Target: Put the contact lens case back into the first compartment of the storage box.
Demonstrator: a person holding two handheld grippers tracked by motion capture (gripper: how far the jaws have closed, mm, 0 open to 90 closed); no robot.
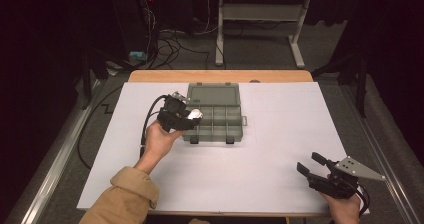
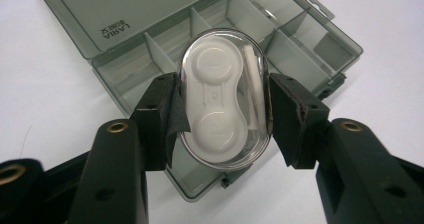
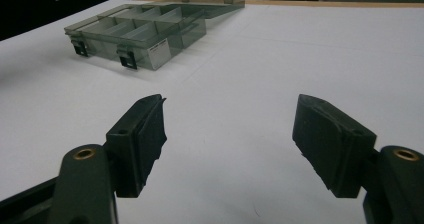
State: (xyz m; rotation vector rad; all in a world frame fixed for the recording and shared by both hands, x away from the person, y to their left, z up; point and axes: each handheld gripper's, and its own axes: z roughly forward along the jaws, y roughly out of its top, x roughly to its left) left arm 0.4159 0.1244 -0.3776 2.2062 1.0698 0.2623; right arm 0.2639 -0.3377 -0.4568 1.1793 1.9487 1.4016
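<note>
A grey see-through organiser box (image 1: pixel 215 115) lies open on the white table, its lid flat behind it and its compartments showing (image 2: pixel 295 44). My left gripper (image 1: pixel 192 117) hovers over the box's left front corner. It is shut on a clear oval case with a white contact lens holder inside (image 2: pixel 223 100), both pads pressing its long sides. The same box appears at the far left in the right gripper view (image 3: pixel 135 31). My right gripper (image 1: pixel 312 164) rests near the table's front right edge, open with nothing between its jaws (image 3: pixel 227 144).
A wooden table edge (image 1: pixel 220 76) runs behind the white sheet (image 1: pixel 280 144). Cables and a desk frame (image 1: pixel 260 24) stand on the dark floor beyond. The box's two front latches (image 3: pixel 127 59) hang open.
</note>
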